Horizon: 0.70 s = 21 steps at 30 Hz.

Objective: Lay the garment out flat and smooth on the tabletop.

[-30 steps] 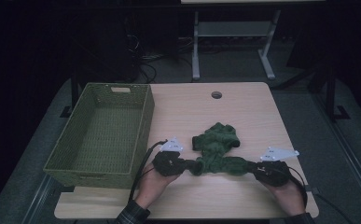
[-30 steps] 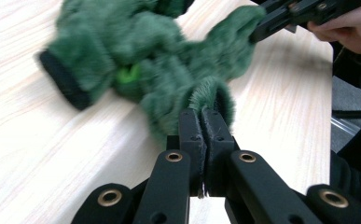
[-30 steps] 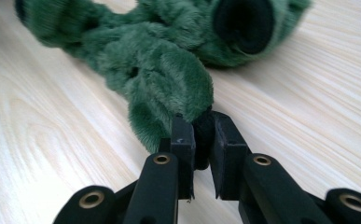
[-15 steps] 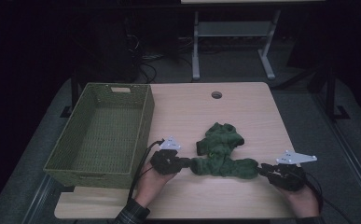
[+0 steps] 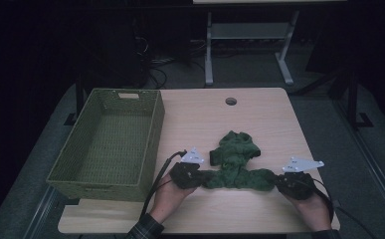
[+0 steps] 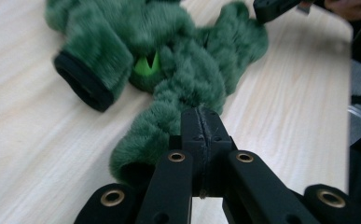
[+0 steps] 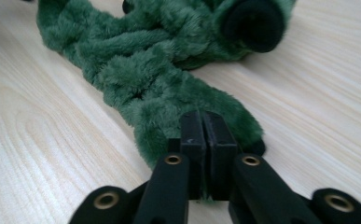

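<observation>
Your left gripper (image 5: pixel 203 178) is clamped on one end of the green fuzzy garment (image 5: pixel 236 164), and its jaws have just been closing with the plush fabric pinched between them. In the left gripper view the jaws meet tight on a furry sleeve end, with a black-lined cuff (image 6: pixel 82 84) lying off to one side. Your right gripper (image 5: pixel 275 180) grips the opposite end the same way; its jaws have likewise just been closing, pressed together on fuzzy fabric. The garment lies on the light wood tabletop (image 5: pixel 259 117), stretched between your two grippers near the front edge, with its bunched middle heaped toward the far side. A green woven basket (image 5: pixel 152 144) stands just beside your left hand (image 5: pixel 167 196).
</observation>
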Available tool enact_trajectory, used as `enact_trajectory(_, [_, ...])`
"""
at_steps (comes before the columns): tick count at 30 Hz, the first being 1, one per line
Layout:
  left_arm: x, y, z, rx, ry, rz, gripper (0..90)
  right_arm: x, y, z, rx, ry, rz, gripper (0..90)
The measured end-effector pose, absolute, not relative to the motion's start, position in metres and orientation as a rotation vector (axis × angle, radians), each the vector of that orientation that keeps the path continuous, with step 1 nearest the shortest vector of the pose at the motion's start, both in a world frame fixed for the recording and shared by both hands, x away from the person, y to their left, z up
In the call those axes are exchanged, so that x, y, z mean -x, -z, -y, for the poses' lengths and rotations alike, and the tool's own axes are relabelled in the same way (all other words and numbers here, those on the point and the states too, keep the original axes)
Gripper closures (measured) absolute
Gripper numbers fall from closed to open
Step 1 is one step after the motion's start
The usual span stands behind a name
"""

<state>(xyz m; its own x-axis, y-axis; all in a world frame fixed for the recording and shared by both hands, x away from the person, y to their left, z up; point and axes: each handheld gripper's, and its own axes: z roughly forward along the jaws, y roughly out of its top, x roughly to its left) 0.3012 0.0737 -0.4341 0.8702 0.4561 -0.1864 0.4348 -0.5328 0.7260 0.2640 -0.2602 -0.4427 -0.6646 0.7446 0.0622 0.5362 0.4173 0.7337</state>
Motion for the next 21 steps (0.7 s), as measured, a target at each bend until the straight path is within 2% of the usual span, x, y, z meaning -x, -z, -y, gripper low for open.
enact_trajectory(5, [-0.313, 0.454, -0.069, -2.287, -0.076, -0.668, 89.5, -0.276, 0.454, 0.253, -1.108, -1.024, -2.450, 89.6])
enact_trajectory(9, [-0.320, 0.462, -0.073, -2.284, -0.026, -0.702, 89.6, -0.281, 0.464, 0.251, -1.140, -0.982, -2.482, 89.9])
enact_trajectory(21, [-0.298, 0.462, -0.090, -2.262, 0.071, -0.711, 89.6, -0.256, 0.464, 0.251, -1.135, -0.967, -2.518, 89.9])
